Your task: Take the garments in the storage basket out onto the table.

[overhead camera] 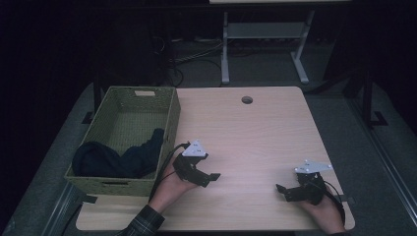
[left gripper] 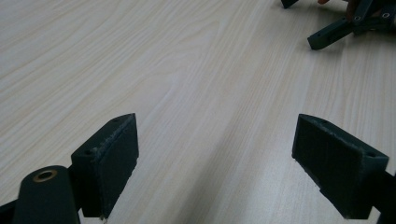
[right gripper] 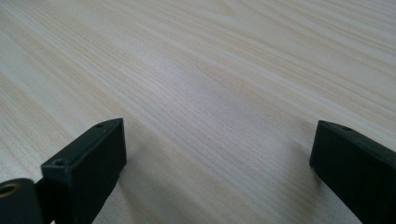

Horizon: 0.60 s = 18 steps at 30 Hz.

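A woven green basket stands on the left part of the light wood table, with a dark blue cloth bunched in its near end and draped over its right wall. Just right of the basket my left gripper rests low over the table, open, with nothing between its jaws. Near the front right corner my right gripper is also open and empty, pointing left. The right gripper's jaw tips show at the top right of the left gripper view.
A round cable hole sits near the table's far edge. Beyond the table stands a white desk frame with cables on the dark floor. Bare tabletop lies between and beyond the two grippers.
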Each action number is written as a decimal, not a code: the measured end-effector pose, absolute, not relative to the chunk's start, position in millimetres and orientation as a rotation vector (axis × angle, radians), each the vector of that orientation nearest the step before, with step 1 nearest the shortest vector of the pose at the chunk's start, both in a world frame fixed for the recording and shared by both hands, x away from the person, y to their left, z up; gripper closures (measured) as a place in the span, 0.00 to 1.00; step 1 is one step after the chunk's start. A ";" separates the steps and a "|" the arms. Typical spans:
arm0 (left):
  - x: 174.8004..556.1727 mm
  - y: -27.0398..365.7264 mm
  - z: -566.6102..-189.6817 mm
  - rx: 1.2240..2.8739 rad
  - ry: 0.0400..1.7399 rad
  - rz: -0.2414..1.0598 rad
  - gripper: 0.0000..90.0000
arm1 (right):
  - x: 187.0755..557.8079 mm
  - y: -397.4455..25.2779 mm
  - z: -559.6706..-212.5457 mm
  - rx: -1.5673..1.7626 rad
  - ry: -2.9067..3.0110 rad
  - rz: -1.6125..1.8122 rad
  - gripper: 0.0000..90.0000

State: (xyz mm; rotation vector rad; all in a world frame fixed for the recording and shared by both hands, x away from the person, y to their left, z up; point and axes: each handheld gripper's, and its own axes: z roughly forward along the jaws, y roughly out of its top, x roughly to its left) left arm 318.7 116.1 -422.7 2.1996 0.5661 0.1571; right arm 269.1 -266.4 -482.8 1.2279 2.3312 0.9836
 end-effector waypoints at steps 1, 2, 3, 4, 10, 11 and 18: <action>318.5 115.9 -422.2 2.196 0.569 0.155 0.16 | 269.0 -266.4 -482.8 1.228 2.331 0.984 0.04; 318.4 115.8 -421.7 2.196 0.569 0.153 0.16 | 269.0 -266.4 -482.8 1.229 2.331 0.984 0.04; 318.5 115.9 -420.8 2.197 0.569 0.154 0.16 | 269.0 -266.4 -482.8 1.229 2.331 0.983 0.04; 318.6 116.0 -420.2 2.196 0.569 0.154 0.16 | 269.0 -266.4 -482.8 1.229 2.331 0.984 0.04; 319.0 117.3 -416.2 2.181 0.571 0.139 0.16 | 269.1 -266.4 -482.8 1.227 2.331 0.984 0.04; 318.9 117.1 -415.6 2.185 0.567 0.140 0.16 | 269.1 -266.4 -482.8 1.228 2.331 0.984 0.04; 318.7 117.4 -408.7 2.182 0.557 0.136 0.16 | 269.2 -266.5 -482.9 1.225 2.332 0.985 0.04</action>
